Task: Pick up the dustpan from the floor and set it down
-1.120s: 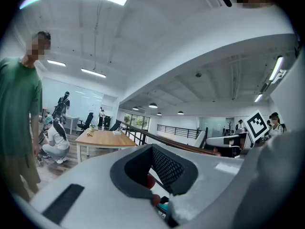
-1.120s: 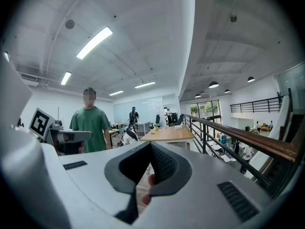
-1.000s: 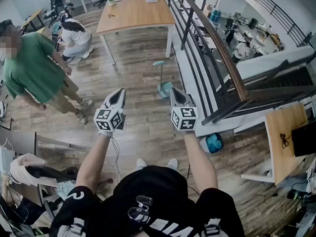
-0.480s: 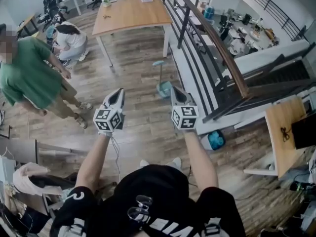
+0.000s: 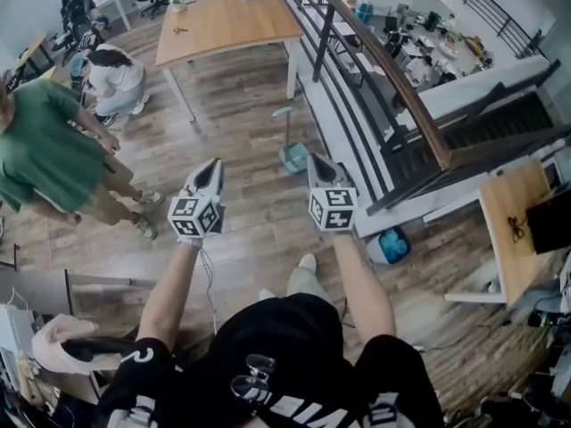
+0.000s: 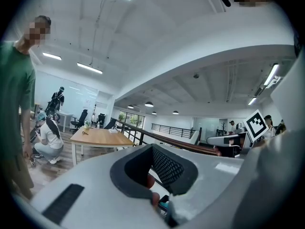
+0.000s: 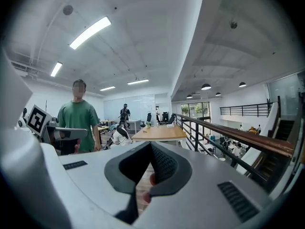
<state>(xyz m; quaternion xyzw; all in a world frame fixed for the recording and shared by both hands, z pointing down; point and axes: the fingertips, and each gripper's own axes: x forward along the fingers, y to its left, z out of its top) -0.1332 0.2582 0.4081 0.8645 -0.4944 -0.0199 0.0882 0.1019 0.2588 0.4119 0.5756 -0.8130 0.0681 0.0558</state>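
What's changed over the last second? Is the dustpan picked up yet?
The wearer stepped forward: one foot now leads, and the person in green slid toward the head view's left edge. Nothing was gripped. Unchanged: left tool and right tool shut and empty, dustpan standing on the floor by the railing.

Your right gripper: jaws together, nothing between them. Beyond the tips, far centre, a wooden table. A person in a green shirt stands at left; a railing runs along the right.
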